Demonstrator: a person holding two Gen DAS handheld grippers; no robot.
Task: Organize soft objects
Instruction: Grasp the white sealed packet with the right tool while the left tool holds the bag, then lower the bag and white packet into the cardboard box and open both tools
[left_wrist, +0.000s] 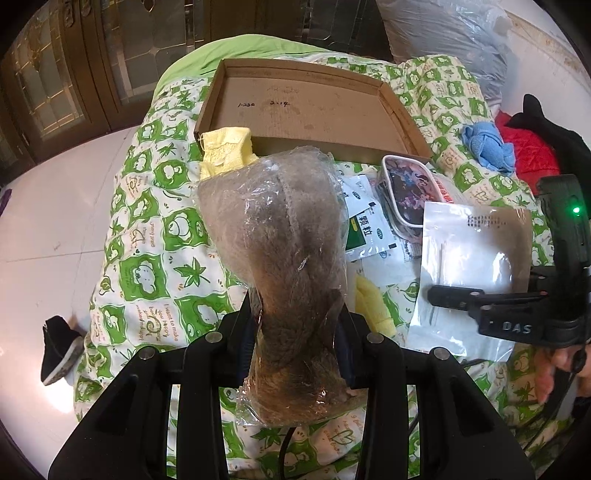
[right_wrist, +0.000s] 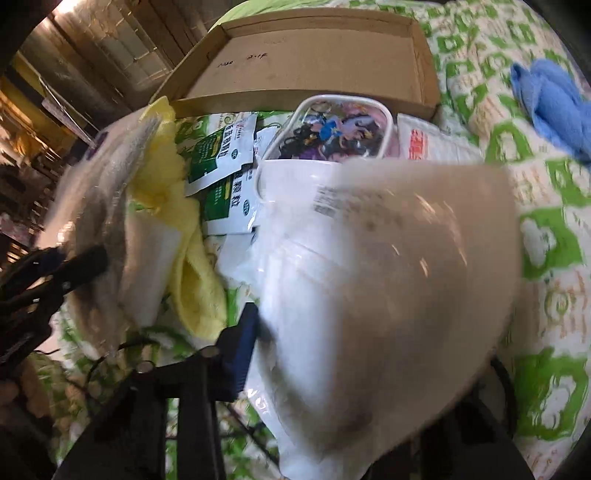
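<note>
Only your left camera shows the black shoe (left_wrist: 61, 350) on the floor and the red cloth (left_wrist: 530, 149). Your left gripper (left_wrist: 299, 332) squeezes a furry brown thing wrapped in clear plastic (left_wrist: 280, 236), held up over the green-and-white quilt (left_wrist: 155, 236), in front of the empty cardboard box (left_wrist: 306, 107). Your right gripper (right_wrist: 332, 354) points steeply down at a flat white packet (right_wrist: 388, 277); the packet looks pinched between its fingers, but that view is blurry.
</note>
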